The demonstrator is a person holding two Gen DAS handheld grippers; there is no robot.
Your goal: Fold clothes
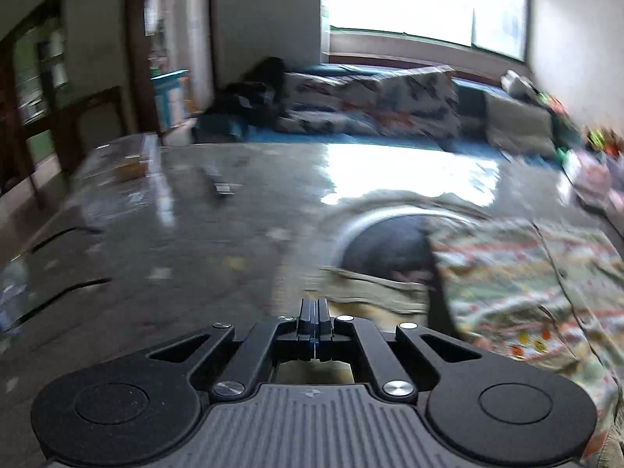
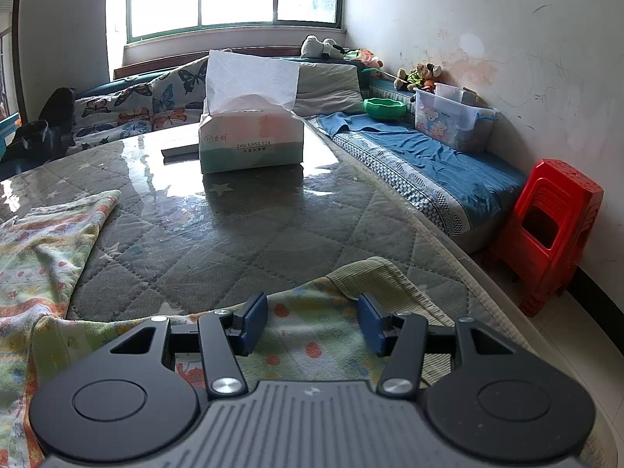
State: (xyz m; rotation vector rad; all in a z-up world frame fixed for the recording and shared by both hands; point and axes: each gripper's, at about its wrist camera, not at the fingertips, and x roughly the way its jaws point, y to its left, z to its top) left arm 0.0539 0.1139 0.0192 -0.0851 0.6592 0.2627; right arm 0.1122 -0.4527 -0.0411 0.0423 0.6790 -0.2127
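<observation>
A small patterned garment with a green ribbed cuff lies on the glass-topped quilted table. My right gripper is open, its blue pads straddling the cloth near the cuff, just above it. In the blurred left wrist view the same garment lies at right, its neck opening toward the middle. My left gripper is shut with the jaws pressed together and nothing visible between them, just short of the garment's pale green edge.
A tissue box stands on the table's far middle, a flat dark object beside it. A bench with cushions, a green bowl and a clear bin runs behind and right. Red stools stand right. A small item lies far left.
</observation>
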